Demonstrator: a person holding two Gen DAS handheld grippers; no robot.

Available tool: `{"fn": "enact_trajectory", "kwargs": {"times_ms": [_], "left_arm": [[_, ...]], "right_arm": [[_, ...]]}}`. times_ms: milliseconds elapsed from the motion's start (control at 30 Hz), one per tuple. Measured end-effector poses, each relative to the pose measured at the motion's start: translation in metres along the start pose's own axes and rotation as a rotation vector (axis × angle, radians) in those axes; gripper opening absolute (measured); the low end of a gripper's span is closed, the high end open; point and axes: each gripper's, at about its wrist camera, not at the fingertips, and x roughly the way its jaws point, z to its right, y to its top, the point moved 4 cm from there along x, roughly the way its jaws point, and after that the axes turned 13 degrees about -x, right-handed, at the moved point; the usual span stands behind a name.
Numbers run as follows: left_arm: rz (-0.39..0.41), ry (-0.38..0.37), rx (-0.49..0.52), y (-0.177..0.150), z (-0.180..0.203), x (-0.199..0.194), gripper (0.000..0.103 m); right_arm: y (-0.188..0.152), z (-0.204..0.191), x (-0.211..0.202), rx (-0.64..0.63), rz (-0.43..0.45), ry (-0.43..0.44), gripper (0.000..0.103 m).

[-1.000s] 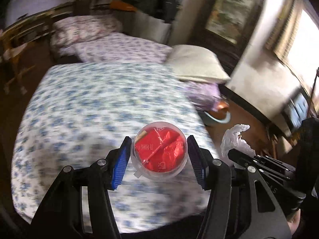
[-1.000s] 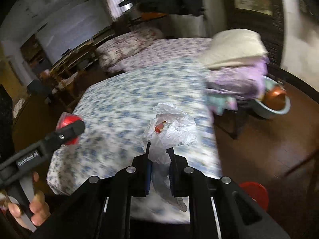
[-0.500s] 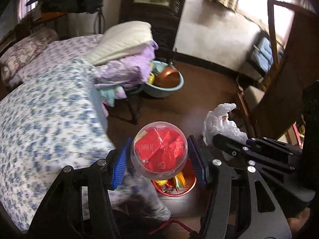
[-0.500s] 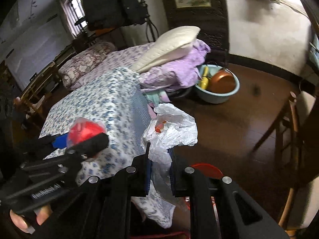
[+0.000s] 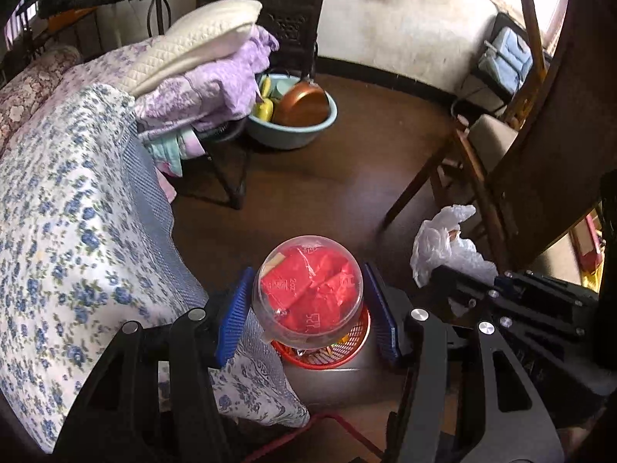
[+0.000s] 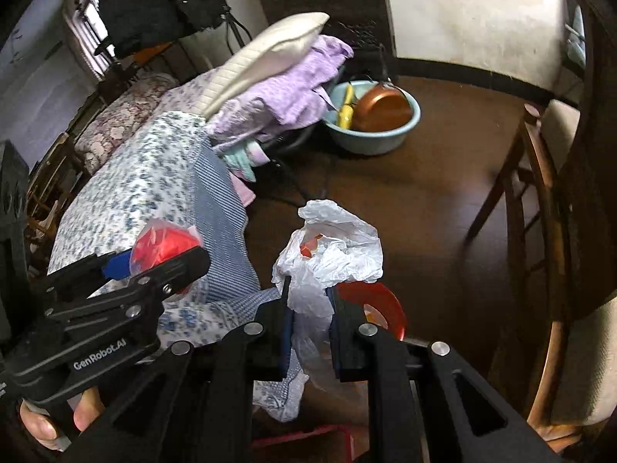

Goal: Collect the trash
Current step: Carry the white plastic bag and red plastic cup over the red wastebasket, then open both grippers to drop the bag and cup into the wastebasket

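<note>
The left hand-held gripper (image 5: 306, 308) is clamped half-wide on a clear plastic cup (image 5: 307, 292) stuffed with red wrappers, its round end facing the camera and its long axis along the fingers. Directly below it stands a red basket (image 5: 327, 355), mostly hidden by the cup. The right hand-held gripper (image 6: 308, 320) is pinched narrow on a crumpled white plastic bag (image 6: 331, 254), bunched upward, beside the basket rim. The flowered bed (image 5: 77, 231) lies just left; a chair (image 5: 482, 162) and a blue basin (image 5: 293, 115) stand beyond on the floor.
</note>
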Motion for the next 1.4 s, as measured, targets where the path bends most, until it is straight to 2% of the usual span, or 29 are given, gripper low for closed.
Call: {"fn": "enact_trajectory", "kwargs": {"times_ms": [167, 333, 567, 733, 900, 1033, 1100, 1133, 1167, 1400], "left_arm": [[-0.051, 0.009, 0.002, -0.004, 0.001, 0.024, 0.056], [-0.109, 0.030, 0.037, -0.004, 0.012, 0.067, 0.056], [-0.203, 0.020, -0.018, -0.008, 0.004, 0.112, 0.056], [-0.258, 0.042, -0.029, -0.017, -0.002, 0.133, 0.056], [-0.276, 0.025, -0.055, -0.019, -0.004, 0.138, 0.056], [-0.282, 0.025, -0.054, -0.020, -0.002, 0.141, 0.056], [-0.289, 0.025, -0.061, -0.020, -0.003, 0.144, 0.056], [-0.293, 0.027, -0.066, -0.020, -0.004, 0.145, 0.056], [-0.296, 0.028, -0.071, -0.020, -0.005, 0.146, 0.056], [-0.354, 0.030, -0.110, -0.027, -0.015, 0.162, 0.056]], "right_arm": [[-0.011, 0.011, 0.027, 0.023, -0.055, 0.018, 0.017], [-0.037, 0.024, 0.077, 0.095, -0.152, 0.055, 0.018], [-0.073, 0.037, 0.138, 0.155, -0.260, 0.082, 0.018], [-0.088, 0.041, 0.179, 0.212, -0.312, 0.121, 0.017], [-0.096, 0.041, 0.200, 0.213, -0.344, 0.103, 0.018], [-0.095, 0.039, 0.203, 0.183, -0.331, 0.080, 0.025], [-0.095, 0.042, 0.205, 0.161, -0.325, 0.068, 0.036], [-0.095, 0.043, 0.207, 0.147, -0.327, 0.047, 0.059], [-0.095, 0.044, 0.207, 0.142, -0.328, 0.033, 0.076], [-0.120, 0.066, 0.192, 0.223, -0.420, 0.012, 0.076]]}}
